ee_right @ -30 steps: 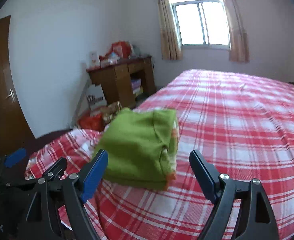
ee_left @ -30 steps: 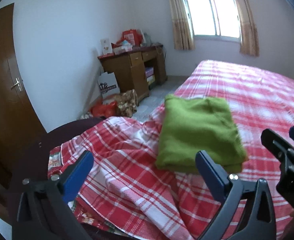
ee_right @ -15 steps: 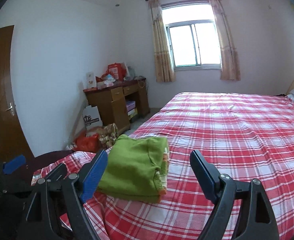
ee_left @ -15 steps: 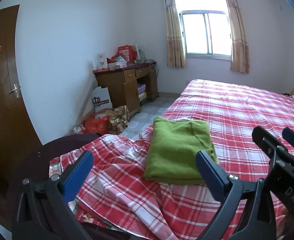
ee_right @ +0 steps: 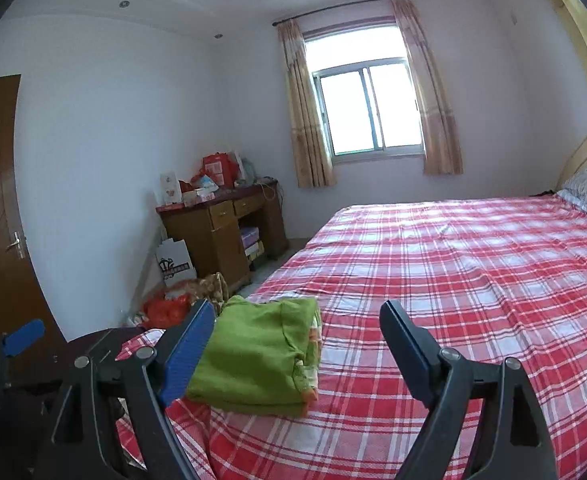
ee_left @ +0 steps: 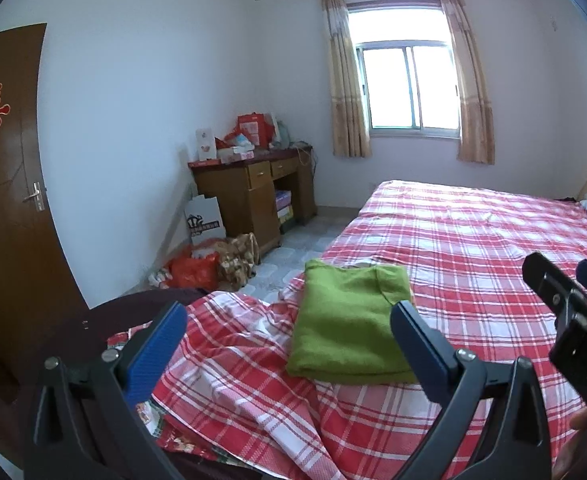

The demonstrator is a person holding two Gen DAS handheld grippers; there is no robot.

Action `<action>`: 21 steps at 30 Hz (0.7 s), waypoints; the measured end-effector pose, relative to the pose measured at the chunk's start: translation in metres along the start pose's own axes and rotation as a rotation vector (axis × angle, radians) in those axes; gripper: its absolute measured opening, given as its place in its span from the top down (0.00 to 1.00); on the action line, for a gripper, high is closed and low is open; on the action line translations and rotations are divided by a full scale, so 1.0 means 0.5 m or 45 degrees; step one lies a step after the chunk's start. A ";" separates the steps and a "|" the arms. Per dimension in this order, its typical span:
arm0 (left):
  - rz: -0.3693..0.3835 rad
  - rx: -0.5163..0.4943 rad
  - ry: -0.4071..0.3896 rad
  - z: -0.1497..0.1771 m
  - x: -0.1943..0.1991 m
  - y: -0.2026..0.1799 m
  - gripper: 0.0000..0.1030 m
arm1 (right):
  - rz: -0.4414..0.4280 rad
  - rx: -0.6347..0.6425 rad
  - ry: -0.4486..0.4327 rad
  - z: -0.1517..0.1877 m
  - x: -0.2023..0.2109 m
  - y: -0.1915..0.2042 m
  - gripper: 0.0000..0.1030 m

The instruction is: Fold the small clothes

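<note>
The left gripper [ee_left: 283,348] hangs above the near corner of the bed [ee_left: 473,240], jaws spread wide and holding nothing. Just ahead of it, the folded green garment [ee_left: 349,332] lies on the checked bedspread [ee_left: 453,272] near the bed's left edge. It looks light, soft and floppy, likely to sag and come unfolded if lifted by one layer; a pinch through the whole stack at the thick folded edge seems safest. To the right, the right gripper [ee_right: 297,348] is level and raised, jaws also wide apart and empty, the garment [ee_right: 257,356] behind its left finger.
</note>
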State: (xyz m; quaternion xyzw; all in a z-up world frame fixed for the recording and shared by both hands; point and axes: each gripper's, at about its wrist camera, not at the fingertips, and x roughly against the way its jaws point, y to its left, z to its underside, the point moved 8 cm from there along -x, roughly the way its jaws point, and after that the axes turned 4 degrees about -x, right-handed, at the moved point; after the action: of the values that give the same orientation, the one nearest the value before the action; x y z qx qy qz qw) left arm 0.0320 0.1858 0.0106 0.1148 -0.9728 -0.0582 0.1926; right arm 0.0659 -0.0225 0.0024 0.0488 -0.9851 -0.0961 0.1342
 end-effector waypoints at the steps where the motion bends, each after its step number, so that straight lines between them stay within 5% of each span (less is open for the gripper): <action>1: -0.004 0.000 -0.001 -0.001 0.000 0.001 0.00 | 0.000 0.006 -0.003 0.000 0.002 0.002 0.17; 21: -0.022 -0.027 -0.020 0.002 -0.008 -0.007 0.00 | 0.006 -0.033 -0.007 0.011 0.002 -0.009 0.16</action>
State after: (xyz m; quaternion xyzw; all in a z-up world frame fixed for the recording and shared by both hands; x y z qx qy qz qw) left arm 0.0358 0.1836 0.0075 0.1205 -0.9726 -0.0709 0.1859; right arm 0.0639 -0.0262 -0.0035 0.0446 -0.9842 -0.1087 0.1323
